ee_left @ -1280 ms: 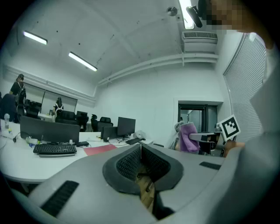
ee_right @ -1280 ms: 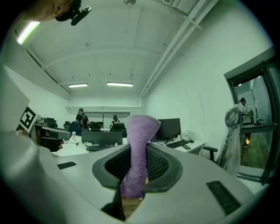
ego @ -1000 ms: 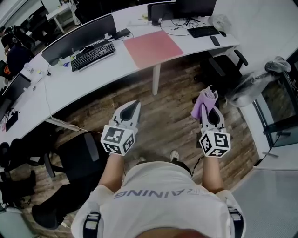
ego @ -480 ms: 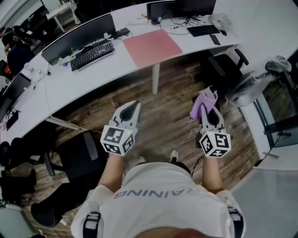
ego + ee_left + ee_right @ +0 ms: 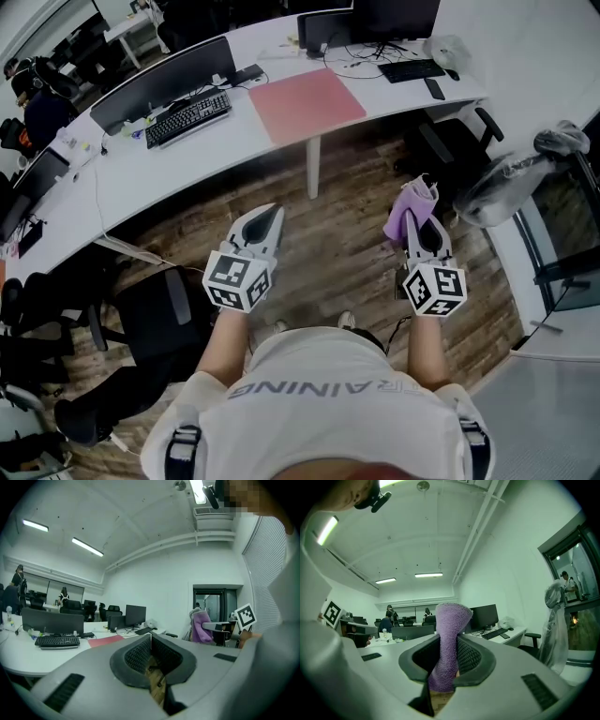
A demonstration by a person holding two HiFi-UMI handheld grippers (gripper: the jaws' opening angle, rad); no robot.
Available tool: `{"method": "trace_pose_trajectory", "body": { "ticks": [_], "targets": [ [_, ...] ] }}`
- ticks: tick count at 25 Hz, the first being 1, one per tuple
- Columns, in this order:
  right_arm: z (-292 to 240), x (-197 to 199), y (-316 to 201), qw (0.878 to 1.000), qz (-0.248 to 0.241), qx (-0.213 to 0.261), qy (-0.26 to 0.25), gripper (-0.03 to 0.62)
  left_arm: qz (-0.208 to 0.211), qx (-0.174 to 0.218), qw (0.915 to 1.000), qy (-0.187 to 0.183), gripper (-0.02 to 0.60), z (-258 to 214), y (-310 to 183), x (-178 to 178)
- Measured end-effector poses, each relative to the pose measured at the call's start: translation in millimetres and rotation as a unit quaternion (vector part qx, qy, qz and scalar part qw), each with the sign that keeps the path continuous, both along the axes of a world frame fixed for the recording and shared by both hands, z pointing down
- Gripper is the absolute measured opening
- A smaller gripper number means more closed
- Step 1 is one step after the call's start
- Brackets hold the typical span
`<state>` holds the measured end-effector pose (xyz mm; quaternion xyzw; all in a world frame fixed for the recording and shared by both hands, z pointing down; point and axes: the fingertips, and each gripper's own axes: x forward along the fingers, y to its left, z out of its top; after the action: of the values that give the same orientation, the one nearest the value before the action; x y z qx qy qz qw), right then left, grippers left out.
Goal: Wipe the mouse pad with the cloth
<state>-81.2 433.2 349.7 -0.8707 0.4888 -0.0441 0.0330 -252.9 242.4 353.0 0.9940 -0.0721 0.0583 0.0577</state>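
Observation:
A pink mouse pad (image 5: 307, 97) lies flat on the long white desk (image 5: 187, 159), well ahead of both grippers; the left gripper view shows the mouse pad (image 5: 107, 641) as a thin red strip. My right gripper (image 5: 419, 203) is shut on a purple cloth (image 5: 412, 207), which stands up between the jaws as a purple cloth (image 5: 448, 644) in the right gripper view. My left gripper (image 5: 269, 217) is shut with nothing in it, its jaws meeting at the tip (image 5: 150, 636). Both are held above the wooden floor, short of the desk.
A black keyboard (image 5: 187, 116) and monitor (image 5: 164, 80) sit left of the pad; a second monitor (image 5: 361, 19) and keyboard (image 5: 410, 69) stand to the right. Black office chairs (image 5: 455, 150) (image 5: 155, 319) flank me. A white desk leg (image 5: 315, 167) stands under the pad.
The desk and pad have shifted slightly in the head view. Both grippers hold the same pose, the cloth still in the right one.

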Motion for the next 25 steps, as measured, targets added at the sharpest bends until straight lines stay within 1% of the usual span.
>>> {"method": "trace_pose_trajectory", "body": {
  "ticks": [7, 10, 13, 20, 25],
  "targets": [
    [7, 56, 33, 1.0, -0.028, 0.005, -0.01, 0.1, -0.008, 0.015, 0.9999, -0.001, 0.032, -2, 44, 53],
    [17, 78, 45, 0.999, -0.041, 0.003, -0.02, 0.1, -0.015, 0.013, 0.9998, -0.005, 0.032, 4, 63, 72],
    [27, 94, 51, 0.998, -0.058, -0.004, -0.029, 0.1, -0.028, 0.006, 0.9995, -0.011, 0.032, 10, 74, 83],
    [42, 114, 37, 0.995, -0.093, -0.013, -0.046, 0.1, -0.055, -0.005, 0.9982, -0.021, 0.032, 19, 68, 100],
    [48, 130, 9, 0.993, -0.103, -0.02, -0.048, 0.1, -0.063, -0.016, 0.9976, -0.022, 0.032, 28, 43, 114]
  ]
}}
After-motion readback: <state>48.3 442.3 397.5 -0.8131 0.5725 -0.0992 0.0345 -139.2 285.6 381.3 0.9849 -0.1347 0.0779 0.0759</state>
